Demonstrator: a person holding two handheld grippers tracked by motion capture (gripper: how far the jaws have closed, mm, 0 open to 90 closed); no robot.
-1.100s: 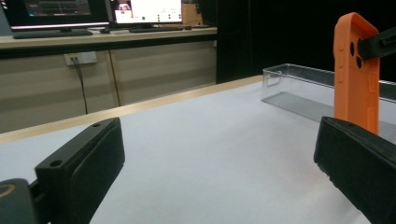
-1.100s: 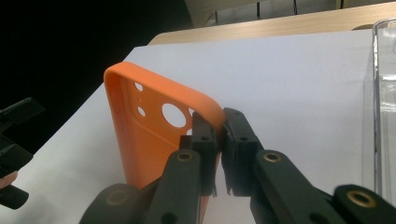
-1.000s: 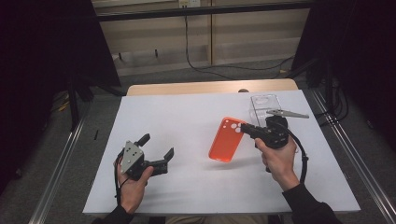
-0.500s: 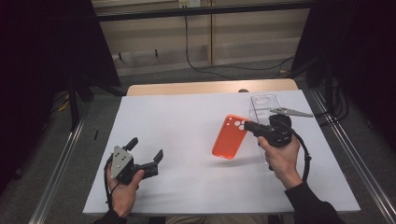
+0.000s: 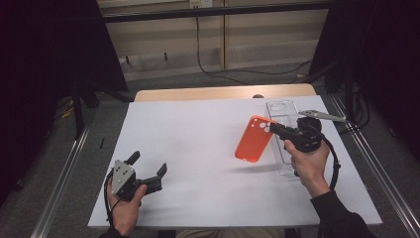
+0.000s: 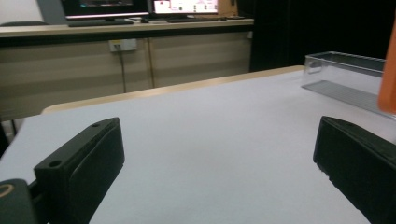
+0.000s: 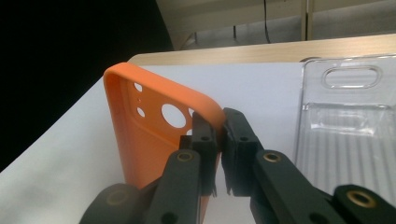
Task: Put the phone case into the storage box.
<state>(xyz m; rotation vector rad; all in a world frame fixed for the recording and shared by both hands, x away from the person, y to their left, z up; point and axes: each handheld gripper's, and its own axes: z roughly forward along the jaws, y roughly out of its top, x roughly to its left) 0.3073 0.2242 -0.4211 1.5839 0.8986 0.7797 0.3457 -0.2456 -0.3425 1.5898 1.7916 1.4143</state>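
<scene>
Right gripper [image 5: 274, 130] pinches the orange phone case's [image 5: 253, 139] edge; left gripper [image 5: 148, 168] spread, well apart.

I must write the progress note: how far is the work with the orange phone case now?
Done: the right tongs are shut on the orange phone case's rim, lifting it beside the clear plastic tray. In hand: holding it. Left: setting it down; the left tongs wait open.

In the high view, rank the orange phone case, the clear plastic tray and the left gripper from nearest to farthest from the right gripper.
1. orange phone case: clamped in the right gripper, to its left.
2. clear plastic tray: right beside and beneath it.
3. left gripper: far across the table, near left corner.
</scene>
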